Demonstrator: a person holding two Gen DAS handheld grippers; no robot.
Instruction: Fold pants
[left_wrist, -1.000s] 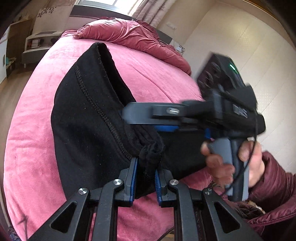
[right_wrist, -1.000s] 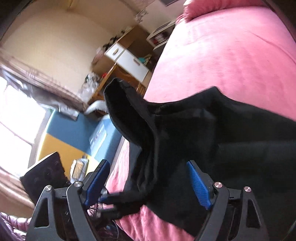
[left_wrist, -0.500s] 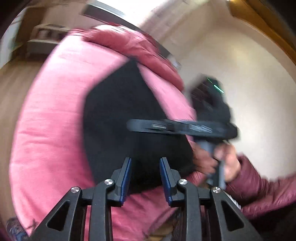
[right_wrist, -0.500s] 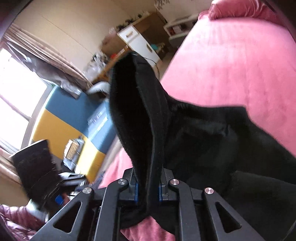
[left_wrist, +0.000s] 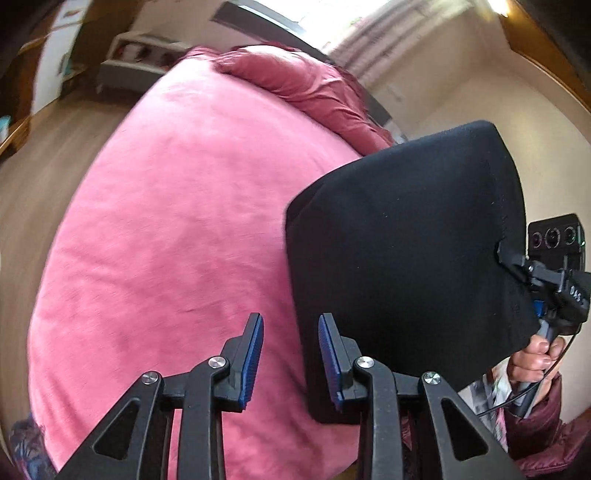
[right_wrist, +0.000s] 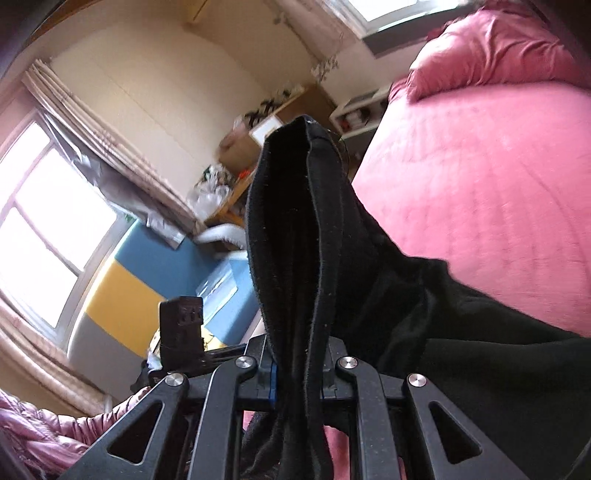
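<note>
The black pants (left_wrist: 406, 258) hang lifted over the pink bed (left_wrist: 166, 221), held up at the right edge by my right gripper (left_wrist: 517, 266). My left gripper (left_wrist: 290, 354) is open and empty, just left of the pants' lower corner. In the right wrist view my right gripper (right_wrist: 297, 373) is shut on a bunched edge of the pants (right_wrist: 295, 240), which stands up from the jaws and trails right over the bed (right_wrist: 480, 184). The left gripper's body (right_wrist: 181, 332) shows at the left there.
A crumpled pink duvet (left_wrist: 306, 85) lies at the head of the bed. A low shelf (left_wrist: 140, 48) and wooden floor (left_wrist: 55, 155) are beyond the bed's left side. A desk with clutter (right_wrist: 236, 166), a blue and yellow panel (right_wrist: 147, 280) and a window (right_wrist: 44, 206) show in the right wrist view.
My left gripper let go of the pants and opened. My right gripper shut on the pants' edge and lifted them up to the right, off the bed.
</note>
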